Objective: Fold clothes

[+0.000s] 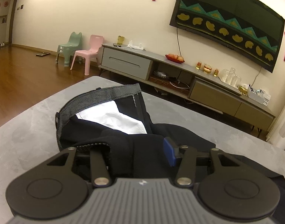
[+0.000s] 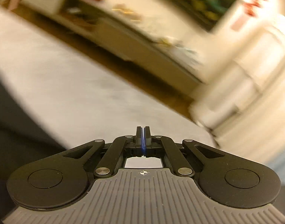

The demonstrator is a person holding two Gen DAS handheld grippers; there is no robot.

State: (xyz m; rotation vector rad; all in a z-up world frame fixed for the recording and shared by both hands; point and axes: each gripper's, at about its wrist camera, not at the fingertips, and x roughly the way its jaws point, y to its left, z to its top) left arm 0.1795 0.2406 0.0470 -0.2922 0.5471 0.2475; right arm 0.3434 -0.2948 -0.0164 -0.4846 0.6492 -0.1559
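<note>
Black trousers [image 1: 112, 130] are lying bunched on the grey worktop [image 1: 26, 130], waistband outward. Left claw [image 1: 138, 153] is gripping a thick fold; right claw [image 2: 143, 140] is travelling clenched and empty. Folding appears underway; next, the right claw needs a free edge.

Dark trousers [image 1: 135, 140]: matt black cloth, with a grey woven waistband and a white, slightly shiny lining at 12 o'clock; table [image 1: 26, 130]: smooth matt grey, stone-like; left gripper [image 1: 140, 149]: matt black plastic links, bright metal pins, ribbed grey body; floor [image 1: 21, 78]: glossy brown wood; two chairs [image 1: 87, 53]: smooth plastic.
</note>
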